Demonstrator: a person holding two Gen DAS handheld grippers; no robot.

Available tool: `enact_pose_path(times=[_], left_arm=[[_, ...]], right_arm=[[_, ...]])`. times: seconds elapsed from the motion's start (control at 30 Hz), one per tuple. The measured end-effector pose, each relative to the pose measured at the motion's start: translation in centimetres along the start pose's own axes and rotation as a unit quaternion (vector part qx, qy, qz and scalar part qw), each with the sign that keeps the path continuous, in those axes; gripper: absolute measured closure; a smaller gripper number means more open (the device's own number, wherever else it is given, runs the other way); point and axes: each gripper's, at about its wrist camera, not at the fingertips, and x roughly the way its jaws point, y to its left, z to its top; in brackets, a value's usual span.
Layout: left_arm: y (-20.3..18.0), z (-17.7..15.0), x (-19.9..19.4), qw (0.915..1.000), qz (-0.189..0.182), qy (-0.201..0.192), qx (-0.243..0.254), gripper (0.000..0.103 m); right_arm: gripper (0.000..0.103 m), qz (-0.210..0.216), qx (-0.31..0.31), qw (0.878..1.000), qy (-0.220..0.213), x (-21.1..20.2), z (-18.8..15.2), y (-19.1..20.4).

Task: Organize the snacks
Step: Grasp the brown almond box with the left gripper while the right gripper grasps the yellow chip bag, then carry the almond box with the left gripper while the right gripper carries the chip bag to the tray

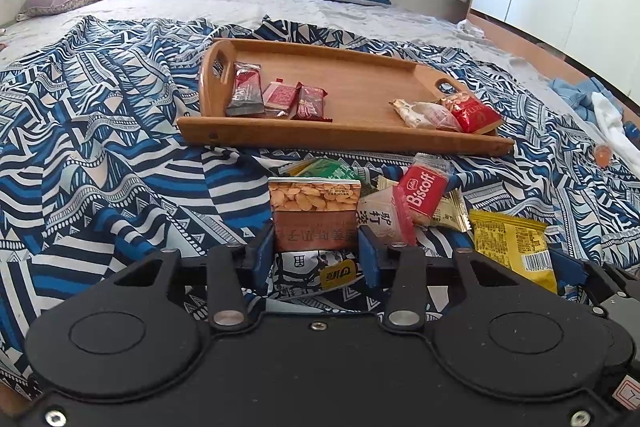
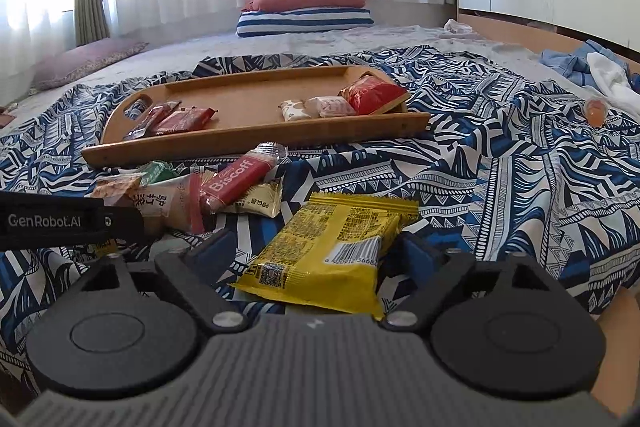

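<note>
Left gripper (image 1: 316, 247) clamps its blue fingers (image 1: 264, 251) on a brown seed packet (image 1: 314, 213), held upright over the patterned sheet (image 1: 100, 147). Right gripper (image 2: 316, 259) is spread wide, yellow packet (image 2: 332, 251) lying between the fingers; contact with either pad unclear. Right wrist view shows the left tool's black body at its left edge, hiding most of the seed packet. Left wrist view shows a small yellow-labelled wrapper (image 1: 338, 273) under the jaws, unseen from the right. Loose pile with Biscoff pack (image 2: 236, 183) sits just before the wooden tray (image 2: 248, 143). Tray holds three red-brown bars (image 1: 276, 95) left, three packets (image 1: 448, 113) right.
</note>
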Motion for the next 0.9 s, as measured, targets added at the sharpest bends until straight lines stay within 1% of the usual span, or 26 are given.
enact_pose_path(times=[0.03, 0.07, 0.1, 0.2, 0.3, 0.43, 0.47, 0.53, 0.6, 0.67, 0.77, 0.9], left_arm=[[0.1, 0.2, -0.1, 1.0, 0.001, -0.002, -0.001, 0.062], [0.2, 0.3, -0.2, 1.0, 0.002, -0.004, -0.001, 0.062], [0.3, 0.6, -0.2, 1.0, 0.002, -0.006, -0.001, 0.062], [0.5, 1.3, -0.3, 0.9999, 0.007, -0.013, 0.003, 0.062], [0.6, 2.4, -0.3, 0.9998, 0.01, -0.018, 0.007, 0.062], [0.8, 4.4, 0.1, 0.9996, -0.003, -0.026, 0.01, 0.062], [0.8, 4.9, 0.2, 0.9995, -0.008, -0.027, 0.012, 0.062], [0.8, 6.1, 0.7, 0.9993, -0.02, -0.03, 0.008, 0.062], [0.8, 7.2, 1.3, 0.9992, -0.024, -0.03, 0.003, 0.062], [0.9, 8.3, 1.7, 0.9991, -0.026, -0.034, 0.001, 0.062], [1.3, 9.9, 2.7, 0.999, -0.025, -0.035, -0.006, 0.062], [2.3, 12.2, 4.3, 0.999, -0.029, -0.022, -0.026, 0.062]], right_arm=[[0.026, -0.003, -0.006, 1.0, -0.001, 0.0, 0.1, 0.0], [0.033, -0.004, -0.01, 1.0, 0.0, 0.0, 0.1, 0.0], [0.037, -0.002, -0.013, 1.0, 0.001, 0.0, 0.2, 0.0], [0.039, 0.002, -0.021, 1.0, -0.002, -0.2, 0.4, -0.3], [0.04, 0.002, -0.025, 1.0, -0.009, -0.5, 0.9, -0.5], [0.04, 0.013, -0.027, 0.999, -0.031, -0.7, 2.4, -1.1], [0.04, 0.019, -0.029, 0.999, -0.038, -0.7, 2.9, -1.3], [0.04, 0.044, -0.036, 0.997, -0.056, -0.3, 4.0, -1.7], [0.04, 0.067, -0.045, 0.994, -0.072, 0.5, 5.2, -2.2], [0.04, 0.079, -0.047, 0.993, -0.07, 1.7, 6.3, -2.7], [0.04, 0.098, -0.023, 0.994, -0.049, 3.7, 8.4, -3.8], [0.04, 0.117, 0.0, 0.993, -0.03, 5.8, 10.8, -4.8]])
